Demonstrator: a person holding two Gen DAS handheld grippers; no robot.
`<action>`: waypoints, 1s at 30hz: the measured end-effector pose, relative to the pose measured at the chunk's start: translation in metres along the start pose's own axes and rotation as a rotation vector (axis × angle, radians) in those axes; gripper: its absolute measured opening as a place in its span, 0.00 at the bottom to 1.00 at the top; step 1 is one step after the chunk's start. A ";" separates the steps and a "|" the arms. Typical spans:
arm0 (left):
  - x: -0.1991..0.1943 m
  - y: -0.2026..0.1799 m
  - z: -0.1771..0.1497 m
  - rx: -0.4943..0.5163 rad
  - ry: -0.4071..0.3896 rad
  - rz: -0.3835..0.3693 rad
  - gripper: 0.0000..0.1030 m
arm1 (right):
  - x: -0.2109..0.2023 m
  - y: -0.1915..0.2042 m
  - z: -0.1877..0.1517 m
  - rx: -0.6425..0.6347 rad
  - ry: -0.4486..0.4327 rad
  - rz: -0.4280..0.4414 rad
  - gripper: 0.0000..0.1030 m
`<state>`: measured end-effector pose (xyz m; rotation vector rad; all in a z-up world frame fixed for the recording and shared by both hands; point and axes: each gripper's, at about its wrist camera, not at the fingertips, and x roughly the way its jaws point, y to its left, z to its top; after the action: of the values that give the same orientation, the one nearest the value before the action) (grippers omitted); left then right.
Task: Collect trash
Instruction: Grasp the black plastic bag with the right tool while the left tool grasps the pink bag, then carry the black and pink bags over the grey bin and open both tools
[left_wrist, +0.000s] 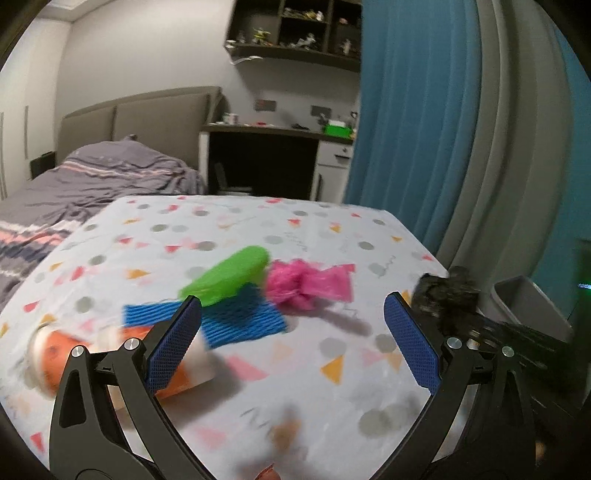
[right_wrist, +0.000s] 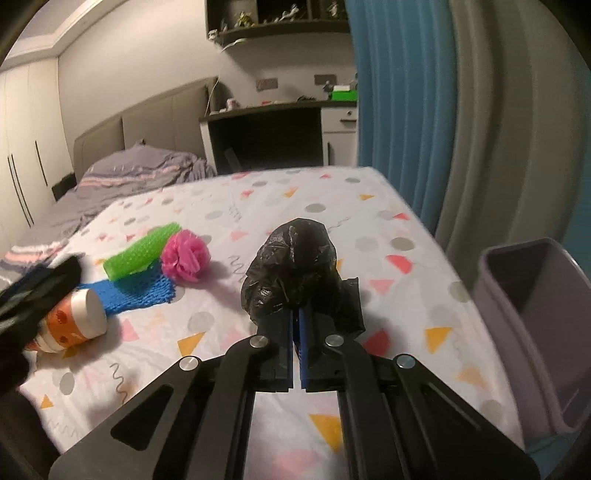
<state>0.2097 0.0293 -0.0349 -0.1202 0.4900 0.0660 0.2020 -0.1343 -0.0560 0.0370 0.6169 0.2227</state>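
Note:
My right gripper (right_wrist: 295, 317) is shut on a crumpled black plastic bag (right_wrist: 291, 266), held just above the patterned table (right_wrist: 332, 199). The bag also shows at the right of the left wrist view (left_wrist: 443, 295). My left gripper (left_wrist: 291, 332) is open and empty above the table. Ahead of it lie a blue foam net (left_wrist: 236, 321), a green foam net roll (left_wrist: 229, 277) and a pink crumpled wrapper (left_wrist: 303, 284). An orange and white cup (left_wrist: 55, 354) lies on its side by the left finger. These also show in the right wrist view: blue net (right_wrist: 140, 291), green roll (right_wrist: 144, 251), pink wrapper (right_wrist: 184, 254), cup (right_wrist: 77, 321).
A grey bin (right_wrist: 535, 332) stands off the table's right edge, open at the top; it also shows in the left wrist view (left_wrist: 528, 306). A bed (left_wrist: 74, 184) lies beyond the table on the left. Blue curtains (right_wrist: 406, 110) hang on the right.

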 end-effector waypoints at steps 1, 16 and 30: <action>0.010 -0.006 0.002 0.009 0.011 0.003 0.94 | -0.005 -0.004 -0.001 0.004 -0.004 0.000 0.03; 0.104 -0.027 0.005 -0.027 0.196 0.012 0.31 | -0.034 -0.030 -0.017 0.010 -0.012 0.012 0.03; 0.042 -0.030 0.010 -0.008 0.112 -0.041 0.01 | -0.070 -0.032 -0.019 0.018 -0.067 0.013 0.03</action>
<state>0.2543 0.0026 -0.0432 -0.1426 0.5993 0.0217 0.1416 -0.1819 -0.0348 0.0652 0.5524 0.2276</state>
